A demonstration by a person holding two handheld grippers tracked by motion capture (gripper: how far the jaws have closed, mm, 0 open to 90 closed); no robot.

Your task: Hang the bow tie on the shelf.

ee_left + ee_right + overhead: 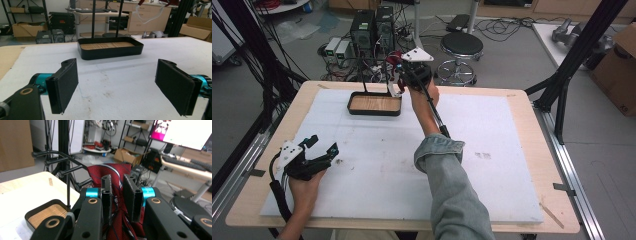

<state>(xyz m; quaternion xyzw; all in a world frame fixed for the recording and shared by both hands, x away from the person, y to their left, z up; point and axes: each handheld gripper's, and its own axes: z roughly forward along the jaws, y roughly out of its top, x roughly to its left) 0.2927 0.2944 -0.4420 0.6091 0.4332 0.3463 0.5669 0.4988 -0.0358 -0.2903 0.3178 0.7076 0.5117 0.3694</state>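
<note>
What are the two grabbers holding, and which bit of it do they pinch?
The right gripper is shut on a red patterned tie, pinching bunched cloth partway along it, beside the black stand. The left gripper is open, holding nothing.

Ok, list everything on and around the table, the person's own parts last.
tie: one, dark red with stripes, clamped in the right gripper, raised beside the rack
tray: one, black with a wooden floor, far side of the table
rack: one, black metal rods, rising from the tray
white mat: one, covering the wooden table
stool: one, black seat, on the floor beyond the table
left gripper: black, open, low over the mat
right gripper: black, shut on the tie
</note>
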